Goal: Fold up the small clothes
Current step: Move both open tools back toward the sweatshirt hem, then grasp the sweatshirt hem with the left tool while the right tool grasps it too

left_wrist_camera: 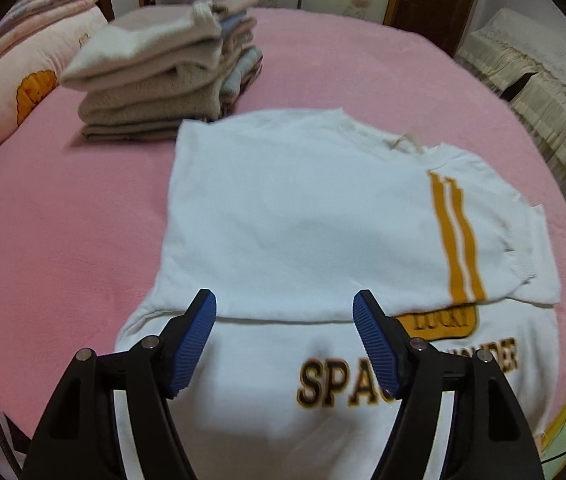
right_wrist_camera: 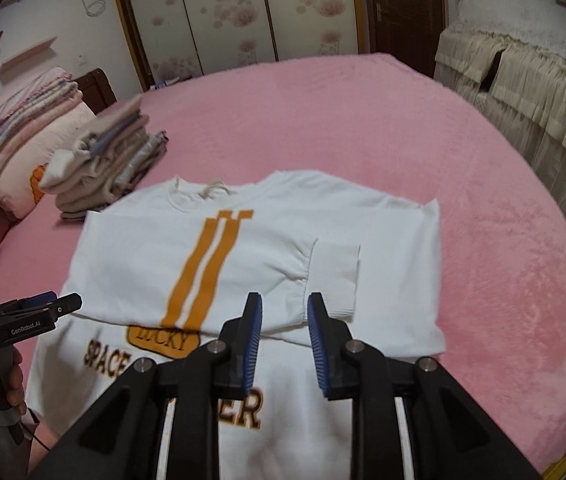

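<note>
A white sweatshirt (left_wrist_camera: 303, 216) with orange stripes and black lettering lies on the pink bed, its sleeves folded across the chest; it also shows in the right wrist view (right_wrist_camera: 259, 256). My left gripper (left_wrist_camera: 285, 304) is open and empty above the shirt's left side, near the folded sleeve's edge. My right gripper (right_wrist_camera: 285, 306) is open and empty, just above the sleeve cuff (right_wrist_camera: 333, 280). The left gripper also shows at the left of the right wrist view (right_wrist_camera: 49, 306).
A stack of folded beige and blue clothes (left_wrist_camera: 171, 76) sits at the back left, next to pink pillows (left_wrist_camera: 23, 76). The pink bedspread (right_wrist_camera: 423, 128) spreads to the right. A cream-covered piece of furniture (right_wrist_camera: 523, 88) stands beyond the bed's right edge.
</note>
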A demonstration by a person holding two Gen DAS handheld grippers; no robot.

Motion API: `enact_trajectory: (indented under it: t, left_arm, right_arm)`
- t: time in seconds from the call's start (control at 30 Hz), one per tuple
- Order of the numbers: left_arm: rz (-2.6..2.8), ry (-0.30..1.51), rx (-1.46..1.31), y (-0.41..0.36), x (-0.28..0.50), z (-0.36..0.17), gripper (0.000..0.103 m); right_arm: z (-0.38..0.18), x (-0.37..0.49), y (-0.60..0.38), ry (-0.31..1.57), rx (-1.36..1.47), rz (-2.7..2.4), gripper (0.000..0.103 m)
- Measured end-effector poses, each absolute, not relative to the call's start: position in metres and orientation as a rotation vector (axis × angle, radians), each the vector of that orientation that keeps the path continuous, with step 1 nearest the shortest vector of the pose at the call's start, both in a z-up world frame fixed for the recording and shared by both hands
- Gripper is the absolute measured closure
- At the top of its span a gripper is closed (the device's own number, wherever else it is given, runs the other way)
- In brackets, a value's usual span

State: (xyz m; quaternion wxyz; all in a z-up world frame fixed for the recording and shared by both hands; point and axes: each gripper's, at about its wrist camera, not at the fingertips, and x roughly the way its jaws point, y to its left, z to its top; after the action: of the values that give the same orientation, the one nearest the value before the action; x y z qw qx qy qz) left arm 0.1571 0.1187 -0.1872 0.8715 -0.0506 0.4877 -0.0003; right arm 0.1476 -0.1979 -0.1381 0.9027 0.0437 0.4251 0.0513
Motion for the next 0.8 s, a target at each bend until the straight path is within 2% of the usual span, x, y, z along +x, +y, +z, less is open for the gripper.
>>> enact_trajectory:
  t: [0.13, 0.3, 0.43, 0.6, 0.8]
  left_arm:
    - [-0.006, 0.931, -0.098, 0.124, 0.126, -0.149, 0.020]
    - [-0.051, 0.827, -0.137, 0.131, 0.086, -0.112, 0.019]
    - [-0.054, 0.783, -0.136, 0.139, 0.054, -0.101, 0.014]
    - [-0.062, 0.792, -0.066, 0.154, 0.019, -0.116, 0.014]
    - [-0.038, 0.890, -0.068, 0.187, -0.002, -0.166, 0.014]
  right_arm:
    - [-0.102, 0.114, -0.202, 0.805, 0.083, 0.119, 0.079]
    - [-0.074, 0.078, -0.207, 0.744, 0.069, 0.109, 0.064]
    - [-0.067, 0.046, -0.214, 0.733, 0.057, 0.099, 0.060]
    - [-0.083, 0.015, -0.227, 0.770, 0.028, 0.077, 0.060]
    - [-0.130, -0.011, -0.250, 0.871, 0.040, 0.050, 0.060]
